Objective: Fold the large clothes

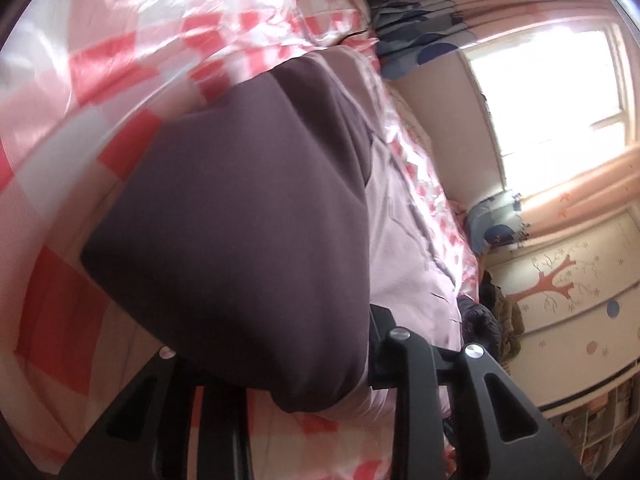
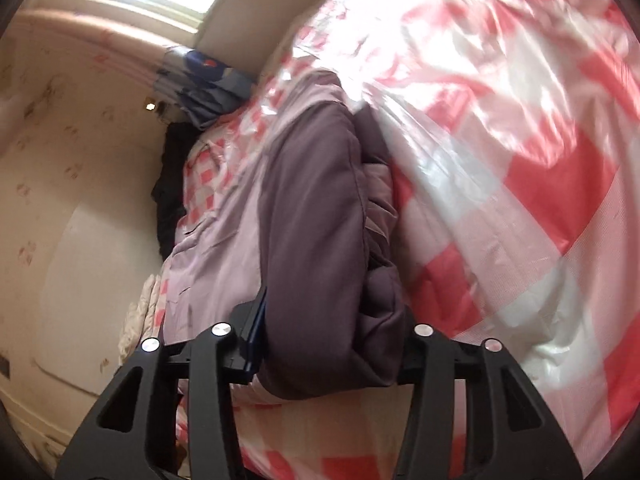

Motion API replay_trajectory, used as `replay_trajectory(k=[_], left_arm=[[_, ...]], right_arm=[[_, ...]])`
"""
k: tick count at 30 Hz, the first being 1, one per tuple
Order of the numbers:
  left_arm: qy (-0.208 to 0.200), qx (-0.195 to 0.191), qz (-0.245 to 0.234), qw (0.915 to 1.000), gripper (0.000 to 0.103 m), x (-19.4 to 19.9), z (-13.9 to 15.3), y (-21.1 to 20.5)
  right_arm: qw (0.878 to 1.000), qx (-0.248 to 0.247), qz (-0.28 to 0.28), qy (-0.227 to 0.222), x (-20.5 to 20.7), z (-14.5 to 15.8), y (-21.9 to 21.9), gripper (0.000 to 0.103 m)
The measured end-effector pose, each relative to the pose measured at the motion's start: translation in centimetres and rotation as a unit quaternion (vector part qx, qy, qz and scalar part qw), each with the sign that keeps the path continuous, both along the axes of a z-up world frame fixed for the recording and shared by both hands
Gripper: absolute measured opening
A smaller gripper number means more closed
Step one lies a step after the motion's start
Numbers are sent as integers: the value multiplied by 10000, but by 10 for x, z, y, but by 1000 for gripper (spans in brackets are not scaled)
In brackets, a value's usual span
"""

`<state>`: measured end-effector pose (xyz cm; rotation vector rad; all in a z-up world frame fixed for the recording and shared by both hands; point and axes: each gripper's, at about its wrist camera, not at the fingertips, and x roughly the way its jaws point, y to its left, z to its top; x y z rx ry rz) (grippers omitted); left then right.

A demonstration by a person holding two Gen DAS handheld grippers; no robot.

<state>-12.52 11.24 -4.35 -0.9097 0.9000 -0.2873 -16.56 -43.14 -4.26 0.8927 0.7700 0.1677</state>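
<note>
A large garment, dark purple-brown over pale lilac, lies bunched on a glossy red, pink and white checked bedspread. In the left wrist view my left gripper is shut on the garment's near edge. One black finger shows at the fold's right, and the other is hidden under the dark cloth. In the right wrist view my right gripper is shut on the same garment, with a thick dark fold pinched between its fingers. The bedspread spreads out to the right.
A bright window and peach curtains stand beyond the bed. A blue patterned cloth lies at the bed's far end, and a dark heap of clothes sits by a wall with a tree decal. A pale wall flanks the bed.
</note>
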Motion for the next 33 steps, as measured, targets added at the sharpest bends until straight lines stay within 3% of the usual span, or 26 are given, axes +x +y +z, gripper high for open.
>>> replay_trajectory(k=[5,8,10,11,13,14,15,17,20,22,24,25,26,28,30,32,33], left_arm=[[-422,128,-176,9989,29,-48,30,6],[-203,217,-149,9994,38,-72,8,18],[150,-213,23,9997,47,-78,-24,34],[170,-421,78,9989,50,-84,-33,40],[37,-356,166,9992,58,-89,-34,43],[-21,-273,210,9994,71,-89,-31,41],[-71,-266,248,9993,76,-87,-30,41],[-46,-350,352,9988,88,-78,-30,38],[16,-496,595,9970,95,-68,-33,34],[81,-587,768,9953,95,-62,-36,33],[75,-656,894,9938,95,-62,-37,32],[38,-633,942,9935,91,-64,-37,34],[31,-489,956,9942,73,-63,-36,32],[-66,-304,844,9959,56,-61,-34,29],[-250,-245,744,9966,50,-60,-30,29],[-341,12,680,9971,44,-60,-23,28],[-358,29,655,9972,44,-59,-23,28]], right_arm=[[9984,-335,341,-301,-51,32,21,42],[9981,-263,506,236,-81,1,22,49],[9989,106,229,402,-99,-24,5,54],[9996,52,17,277,-110,-20,0,55],[9968,-622,-493,-134,-133,10,0,57],[9939,-866,-599,-338,-136,27,3,65],[9887,-1236,-650,-537,-133,48,12,74],[9760,-1977,-284,-874,-110,84,44,84],[9453,-2985,705,-1107,-51,116,118,88],[9130,-3726,1315,-1017,2,116,178,92],[8904,-4195,1631,-682,53,100,223,92],[8860,-4287,1699,-487,79,87,233,92],[8831,-4364,1703,-265,106,69,239,92],[8729,-4547,1715,435,159,18,245,92],[8690,-4440,1978,922,179,-27,252,96],[8646,-4489,2036,973,176,-23,250,96],[8685,-4405,2089,894,169,-13,247,96]])
